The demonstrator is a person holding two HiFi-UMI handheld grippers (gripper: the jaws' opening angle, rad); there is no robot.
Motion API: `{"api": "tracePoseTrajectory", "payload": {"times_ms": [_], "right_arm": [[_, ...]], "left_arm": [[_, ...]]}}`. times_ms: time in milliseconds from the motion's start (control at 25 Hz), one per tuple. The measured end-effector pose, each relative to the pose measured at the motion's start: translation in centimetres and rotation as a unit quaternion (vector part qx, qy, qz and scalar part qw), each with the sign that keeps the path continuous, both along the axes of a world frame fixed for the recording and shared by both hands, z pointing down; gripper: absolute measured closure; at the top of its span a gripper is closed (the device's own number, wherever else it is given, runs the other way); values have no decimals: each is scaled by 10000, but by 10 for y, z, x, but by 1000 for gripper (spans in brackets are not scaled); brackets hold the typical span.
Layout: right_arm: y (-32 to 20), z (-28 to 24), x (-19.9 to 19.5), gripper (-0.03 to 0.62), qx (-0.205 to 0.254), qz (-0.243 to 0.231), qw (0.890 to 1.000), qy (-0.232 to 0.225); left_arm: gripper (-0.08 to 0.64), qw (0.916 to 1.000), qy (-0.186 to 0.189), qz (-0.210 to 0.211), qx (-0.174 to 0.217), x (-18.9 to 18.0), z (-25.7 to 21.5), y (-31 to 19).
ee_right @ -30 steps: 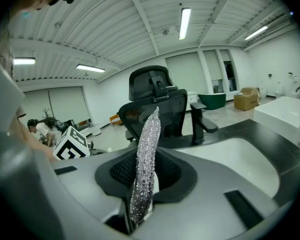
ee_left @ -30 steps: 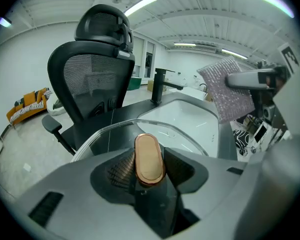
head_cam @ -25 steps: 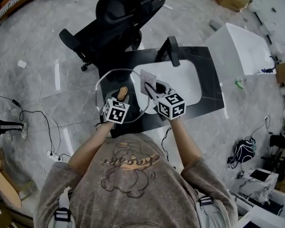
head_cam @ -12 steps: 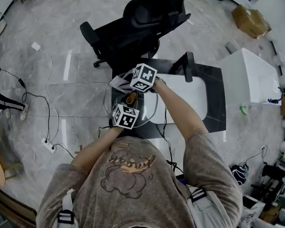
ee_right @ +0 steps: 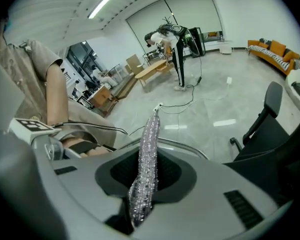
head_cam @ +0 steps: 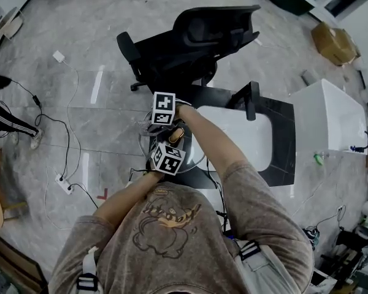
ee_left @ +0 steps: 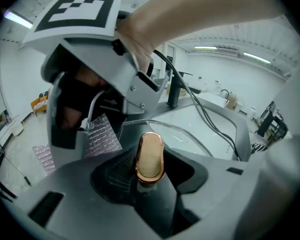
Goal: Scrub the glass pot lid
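Centre frame: left tongs (ee_left: pixel 147 186) clamp the copper knob (ee_left: pixel 150 156) of the glass pot lid (ee_left: pixel 187 133) at the black desk's (head_cam: pixel 282 139) left edge. Right tongs (ee_right: pixel 142 204) pinch a silvery scouring pad (ee_right: pixel 149 154) just beside it.

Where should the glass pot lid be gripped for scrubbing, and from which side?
By the copper-coloured knob at its centre, approached from the knob side, jaws across its flat faces. It stands up narrow from the glass pot lid, whose thin rim likely offers little purchase. The left gripper is shut on it this way.
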State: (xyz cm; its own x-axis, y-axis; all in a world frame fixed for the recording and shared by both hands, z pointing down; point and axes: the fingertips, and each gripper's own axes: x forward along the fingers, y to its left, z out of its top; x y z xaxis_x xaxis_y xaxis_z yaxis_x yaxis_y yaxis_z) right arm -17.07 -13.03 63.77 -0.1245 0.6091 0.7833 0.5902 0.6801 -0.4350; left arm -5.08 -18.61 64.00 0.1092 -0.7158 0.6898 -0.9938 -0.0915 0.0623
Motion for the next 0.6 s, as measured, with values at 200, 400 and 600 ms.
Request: {"api": "tracePoseTrajectory", "payload": {"times_ms": [200, 400, 600], "right_arm": [[23, 6, -2, 511, -245, -121, 9995, 178], [28, 9, -3, 511, -141, -332, 9993, 125], [8, 16, -1, 510, -122, 98, 9999, 57]], "left_arm": [[371, 10000, -20, -9, -4, 0, 0, 1], [371, 10000, -47, -12, 10, -1, -2, 0], [371, 10000, -48, 20, -3, 0, 0, 1]]}}
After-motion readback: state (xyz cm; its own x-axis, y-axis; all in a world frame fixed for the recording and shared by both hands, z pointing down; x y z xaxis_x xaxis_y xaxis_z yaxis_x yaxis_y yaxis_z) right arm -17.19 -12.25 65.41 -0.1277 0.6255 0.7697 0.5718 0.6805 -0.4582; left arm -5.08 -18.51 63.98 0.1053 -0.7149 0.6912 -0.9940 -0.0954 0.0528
